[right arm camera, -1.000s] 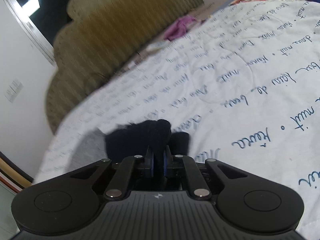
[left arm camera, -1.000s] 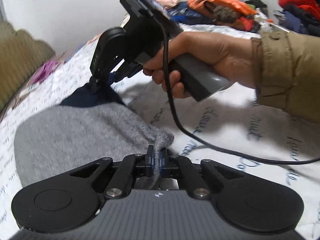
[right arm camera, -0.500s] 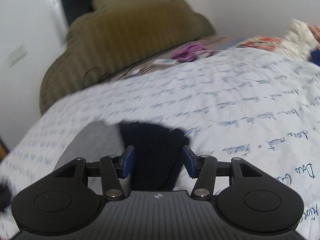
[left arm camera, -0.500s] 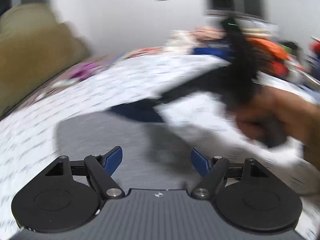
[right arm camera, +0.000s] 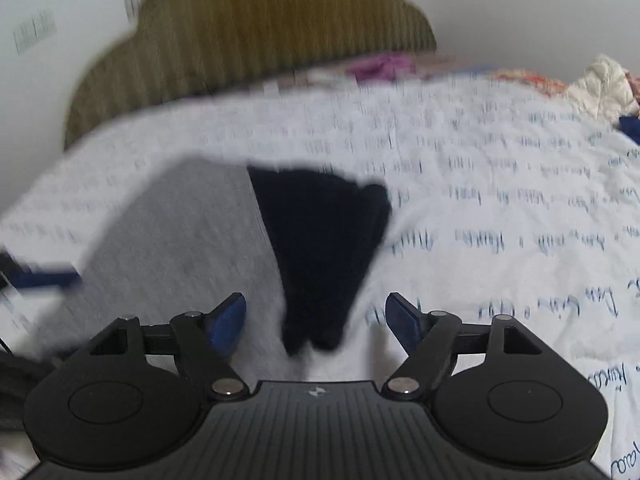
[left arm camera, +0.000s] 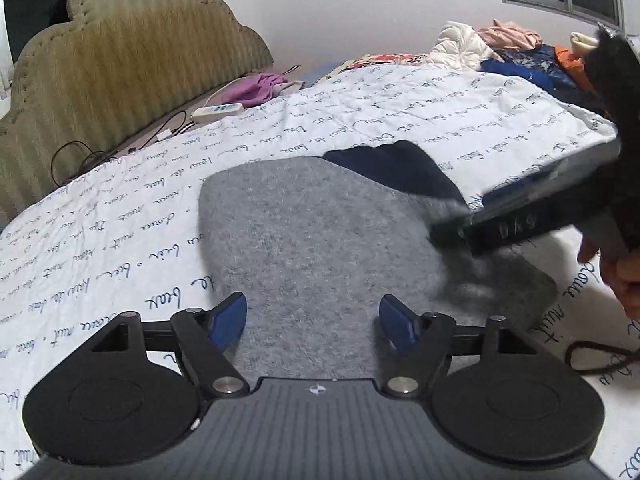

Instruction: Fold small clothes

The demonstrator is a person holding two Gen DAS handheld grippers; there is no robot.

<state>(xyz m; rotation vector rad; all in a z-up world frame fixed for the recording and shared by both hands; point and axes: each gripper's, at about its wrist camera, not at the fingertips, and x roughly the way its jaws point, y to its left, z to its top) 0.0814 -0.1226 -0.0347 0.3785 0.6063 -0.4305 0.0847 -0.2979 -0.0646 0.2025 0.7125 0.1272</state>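
Grey garment (left arm camera: pixel 312 236) lies flat on the white script-printed bedcover (left arm camera: pixel 360 120), folded into a rounded block with a dark navy piece (left arm camera: pixel 400 172) showing at its far edge; a fold looks already laid, and judging by its size at least one more seems left before it is a small packet. Left gripper (left arm camera: pixel 314 316) hangs over the garment's near edge, jaws wide and holding nothing, having just opened. Right gripper (right arm camera: pixel 316 316) has just been opening too and stands wide, with the navy tip (right arm camera: pixel 316 336) between the pads but not pinched. Beyond the garment the cover runs bare to the olive headboard (left arm camera: pixel 120 60); a purple cloth (left arm camera: pixel 260 88) and a remote (left arm camera: pixel 218 112) lie near that headboard, well apart from the garment. A clothes pile (left arm camera: pixel 508 48) sits far off to the garment's right, so room for folding looks ample
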